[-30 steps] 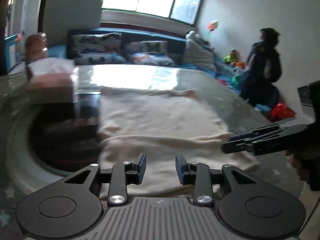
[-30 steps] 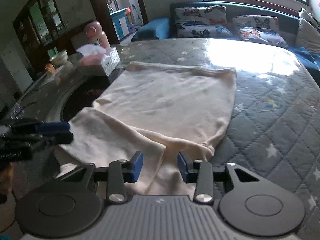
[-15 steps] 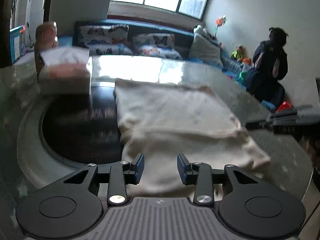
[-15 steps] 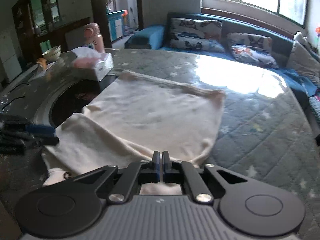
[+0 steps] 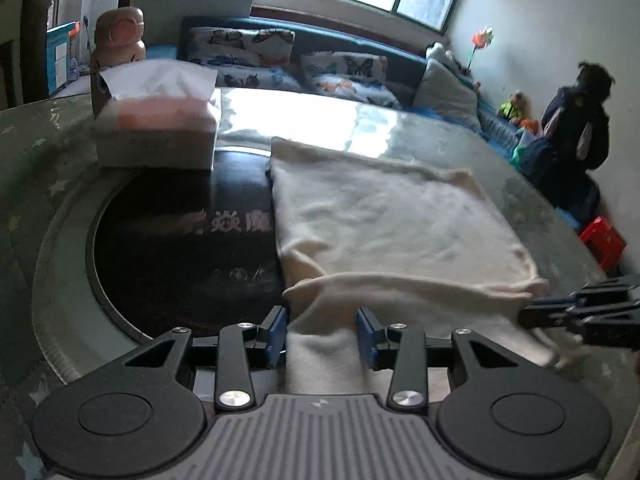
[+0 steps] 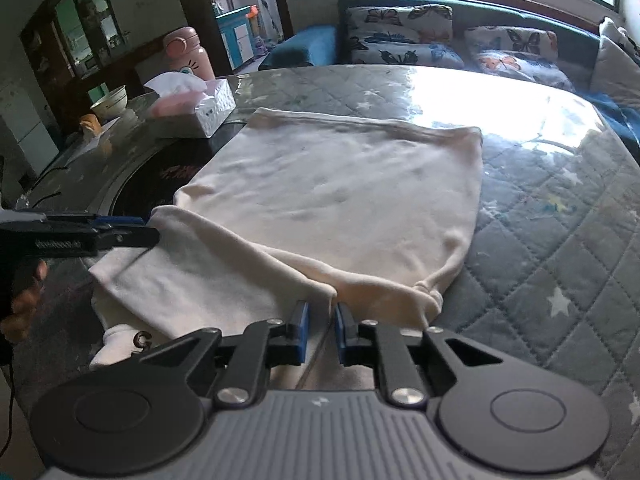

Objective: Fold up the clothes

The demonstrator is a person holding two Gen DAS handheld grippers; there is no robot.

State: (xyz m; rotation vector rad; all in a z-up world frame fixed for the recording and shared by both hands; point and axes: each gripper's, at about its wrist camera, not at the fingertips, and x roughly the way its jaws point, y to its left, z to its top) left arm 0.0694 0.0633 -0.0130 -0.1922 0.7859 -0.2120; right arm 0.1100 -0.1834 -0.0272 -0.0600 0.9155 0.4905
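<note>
1. While the cream garment [image 6: 340, 196] lies spread on the quilted table [image 6: 560, 240], its near edge is doubled back toward both grippers, with the far hem flat near the tissue box [image 6: 192, 108].
2. Compared with a second ago, the right gripper [image 6: 320, 330] has closed: its fingers stood apart over the cloth then, and now show only a narrow gap, pinching a ridge of the garment's near fold between the blue pads.
3. The left gripper [image 5: 322, 334] has slid across to the garment's left near corner; its fingers have opened a little and stand moderately apart, with cloth lying between them but not pressed by the pads.
4. As a judgement, one corner is secured and the other is not, so the fold cannot yet be lifted evenly.
5. Next, the left fingers likely need to close on their corner; lifting now could drag the cloth askew.
</note>
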